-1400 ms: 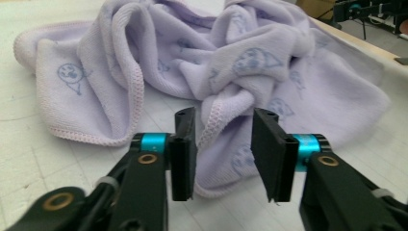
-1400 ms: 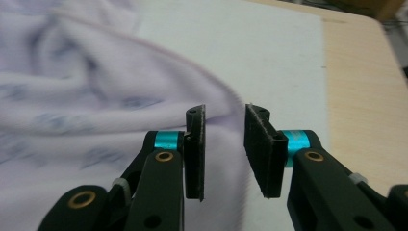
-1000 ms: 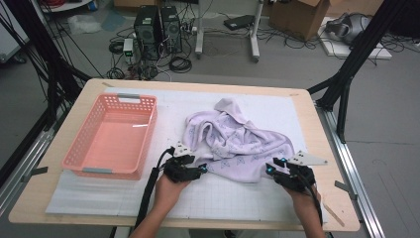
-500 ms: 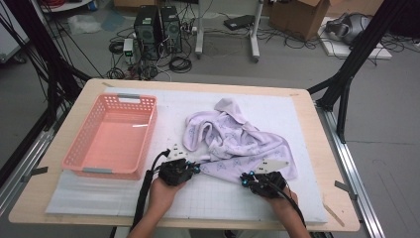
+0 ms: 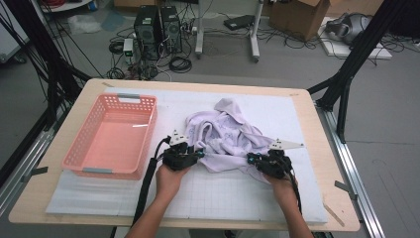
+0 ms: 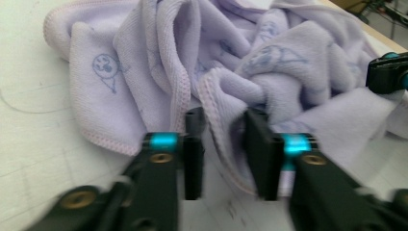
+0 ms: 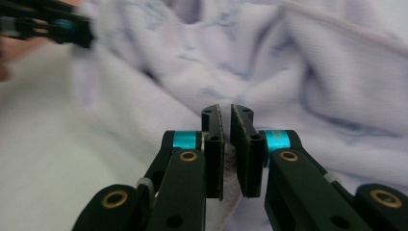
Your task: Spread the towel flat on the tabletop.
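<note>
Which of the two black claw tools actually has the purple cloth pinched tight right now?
The right gripper: its jaws are nearly together on a fold of the lilac towel. The left gripper stands apart around a hem; its jaws have just been opening.

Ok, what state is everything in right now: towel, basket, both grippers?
towel: crumpled in a heap on the white mat, not folded
basket: upright, empty, left of the towel
left gripper: jaws have just been opening, a towel fold between them, pads not pressing it
right gripper: jaws nearly together, pinching the towel's edge
</note>
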A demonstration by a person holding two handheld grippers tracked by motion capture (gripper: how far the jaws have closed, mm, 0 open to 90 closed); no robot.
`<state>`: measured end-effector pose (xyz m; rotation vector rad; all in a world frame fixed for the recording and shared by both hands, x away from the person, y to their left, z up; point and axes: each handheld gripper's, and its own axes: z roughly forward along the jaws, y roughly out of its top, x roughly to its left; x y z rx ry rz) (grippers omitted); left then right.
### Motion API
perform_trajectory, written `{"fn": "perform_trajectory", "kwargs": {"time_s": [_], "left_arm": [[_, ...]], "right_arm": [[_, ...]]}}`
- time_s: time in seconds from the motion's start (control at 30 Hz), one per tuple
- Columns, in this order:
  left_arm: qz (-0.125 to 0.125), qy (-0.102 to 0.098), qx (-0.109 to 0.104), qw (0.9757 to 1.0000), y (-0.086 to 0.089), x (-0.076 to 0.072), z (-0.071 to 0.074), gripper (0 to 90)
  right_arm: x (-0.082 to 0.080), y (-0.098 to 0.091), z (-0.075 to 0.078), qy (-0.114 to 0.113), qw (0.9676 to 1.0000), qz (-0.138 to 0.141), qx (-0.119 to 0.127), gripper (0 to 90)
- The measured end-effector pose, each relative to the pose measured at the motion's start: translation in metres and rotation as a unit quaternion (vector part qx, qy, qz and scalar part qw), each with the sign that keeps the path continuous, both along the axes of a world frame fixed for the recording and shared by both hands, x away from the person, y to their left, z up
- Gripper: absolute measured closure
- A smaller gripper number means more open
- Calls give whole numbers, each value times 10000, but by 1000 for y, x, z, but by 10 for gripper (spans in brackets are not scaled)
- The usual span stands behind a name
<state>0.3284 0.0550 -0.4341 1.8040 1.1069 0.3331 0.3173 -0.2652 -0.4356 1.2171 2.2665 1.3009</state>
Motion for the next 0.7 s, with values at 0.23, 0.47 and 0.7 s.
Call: {"fn": "perform_trajectory", "kwargs": {"time_s": [0.23, 0.47, 0.7], "left_arm": [[-160, -127, 13, 9998, -1, -6, 3, 494], [-435, -519, -127, 9976, 7, -35, 7, 529], [-1163, -660, -29, 9910, -4, -51, 3, 659]], "right_arm": [[15, 10, -11, -396, 9914, -487, -1149, 839], [13, 9, -9, -312, 9930, -437, -1057, 830], [13, 8, -8, -235, 9943, -484, -918, 785]]}}
